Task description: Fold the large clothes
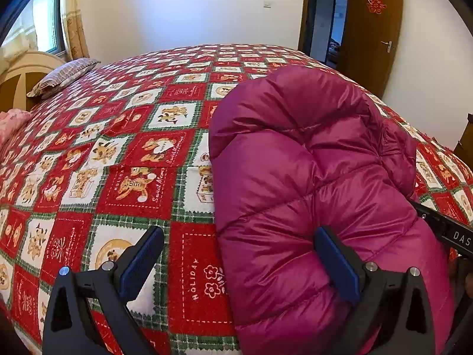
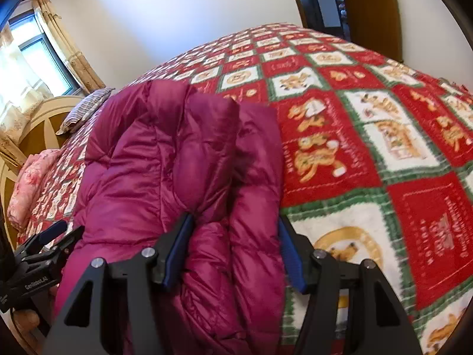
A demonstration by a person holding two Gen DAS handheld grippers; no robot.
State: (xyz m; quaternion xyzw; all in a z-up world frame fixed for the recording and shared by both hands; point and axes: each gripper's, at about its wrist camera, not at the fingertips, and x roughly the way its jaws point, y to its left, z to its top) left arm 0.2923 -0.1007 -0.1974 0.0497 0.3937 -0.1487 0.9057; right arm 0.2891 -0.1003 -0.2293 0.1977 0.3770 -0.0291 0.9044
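A: Where is the jacket (image 1: 310, 177), and how do the grippers stand?

B: The magenta down jacket lies bunched on the quilt (image 1: 118, 162), toward the near edge of the bed. In the left wrist view it fills the frame from 12 to 5 o'clock. The left gripper (image 1: 239, 257) stands wide; its right-hand pad is against the jacket's flank, its left-hand pad is over bare quilt at 7 o'clock, and nothing is clamped.

A: And the right gripper (image 2: 233, 251)?

B: It is half open. A puffy fold of the jacket sits between its fingers; the left pad (image 2: 177, 251) touches fabric, while the right pad appears just clear of it. I judge the fold released, not held.

A: What could go wrong from here?

B: Three risks, in my judgement. First, down filling is springy: with neither gripper pinching, the stacked folds may puff up and slump open toward 9 o'clock in the right wrist view. Second, the shell looks slick, so a shallow re-grip could slide off and catch one layer only. Third, the left gripper, visible at 8 o'clock in that view, is near the jacket's edge; closing there could snag the quilt along with the jacket.
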